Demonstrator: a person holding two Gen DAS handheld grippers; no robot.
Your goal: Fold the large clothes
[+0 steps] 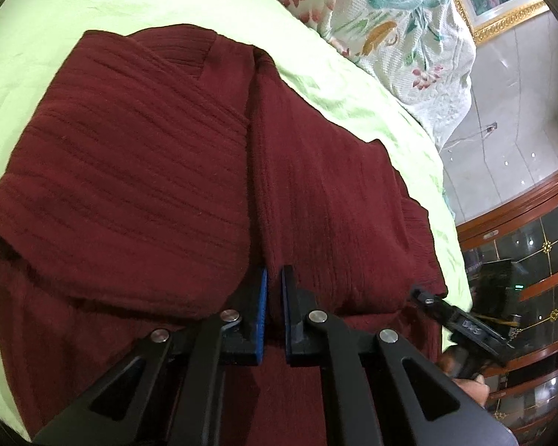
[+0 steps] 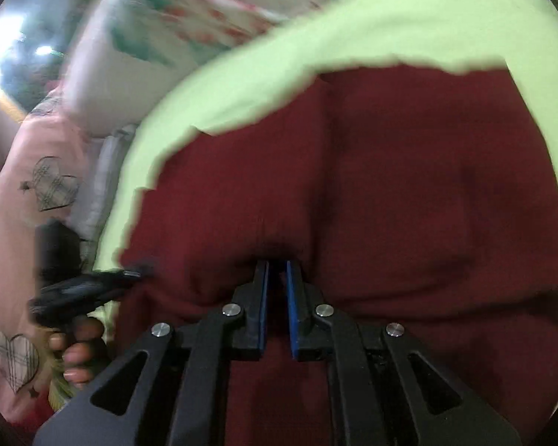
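Note:
A dark red ribbed garment (image 1: 137,171) lies partly folded on a light green bedsheet (image 1: 55,18). In the left wrist view my left gripper (image 1: 274,269) is shut on a ridge of the red fabric at the garment's near edge. My right gripper (image 1: 420,294) reaches the same near edge further right, held by a hand (image 1: 468,386). The right wrist view is blurred by motion. There my right gripper (image 2: 278,263) is shut on a bunched bit of the garment (image 2: 409,171), and the left gripper (image 2: 141,271) touches the garment's left corner.
A floral quilt (image 1: 398,18) is heaped at the bed's far side. Beyond the bed edge stand a wooden cabinet with glass doors (image 1: 532,260) and a tiled wall. A pink cloth with heart prints (image 2: 26,223) lies left of the sheet (image 2: 316,48).

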